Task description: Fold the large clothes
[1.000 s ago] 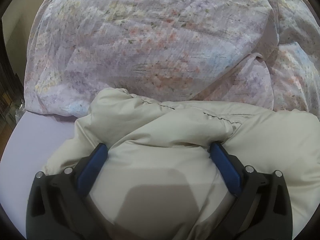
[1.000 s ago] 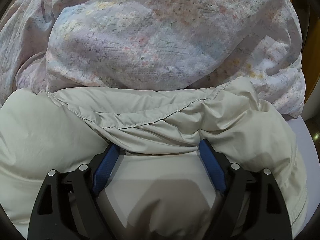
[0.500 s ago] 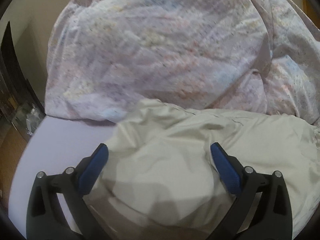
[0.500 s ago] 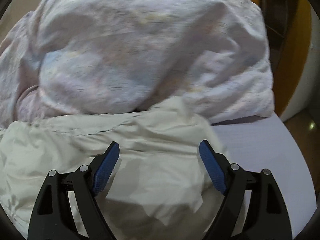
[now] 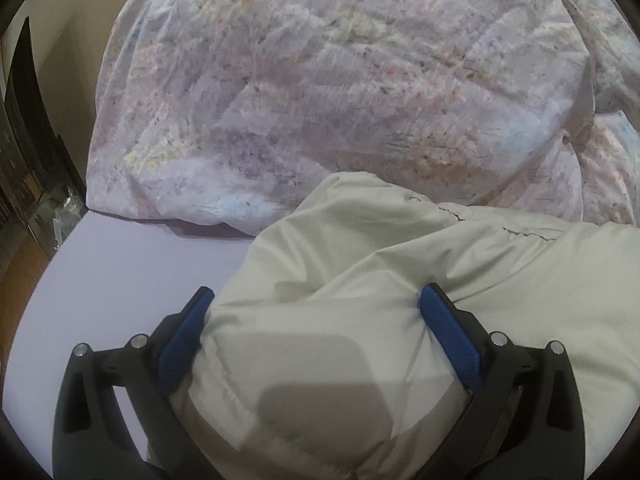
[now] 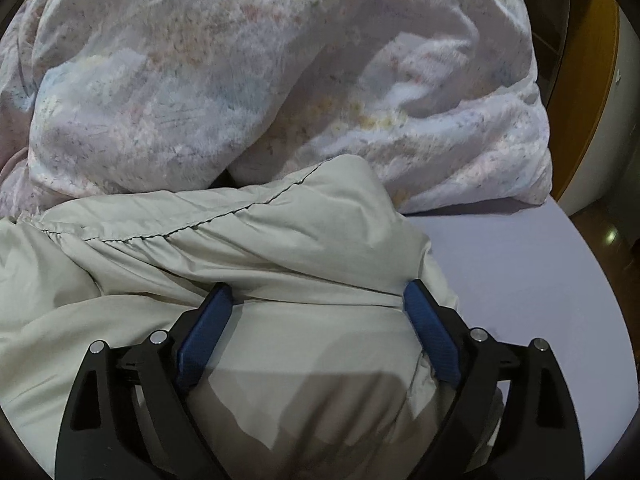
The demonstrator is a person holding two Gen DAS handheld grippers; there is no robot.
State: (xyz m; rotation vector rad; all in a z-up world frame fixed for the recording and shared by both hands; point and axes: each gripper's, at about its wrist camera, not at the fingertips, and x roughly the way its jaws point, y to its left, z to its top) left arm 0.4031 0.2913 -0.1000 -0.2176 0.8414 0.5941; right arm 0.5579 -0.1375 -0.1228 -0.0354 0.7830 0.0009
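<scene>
A puffy beige jacket [image 5: 400,248] lies on the bed, its stitched seam running across the top. My left gripper [image 5: 318,292] sits at the jacket's left end. Its blue pads stand wide apart, with a bulge of fabric between them. My right gripper [image 6: 318,286] sits at the right end of the jacket [image 6: 240,248]. Its jaws are opening, and a padded fold fills the gap between the pads. The fabric under both grippers is in shadow.
A bulky floral duvet [image 5: 340,80] is heaped right behind the jacket and also fills the top of the right wrist view [image 6: 200,80]. Lavender sheet [image 5: 140,260] shows left of the jacket and to its right [image 6: 520,280]. Wooden furniture [image 6: 592,80] stands past the bed's right edge.
My left gripper has slid left to the jacket's left edge, and my right gripper has slid right to its right edge. More lavender sheet shows beside each. The jacket still lies between both pairs of pads.
</scene>
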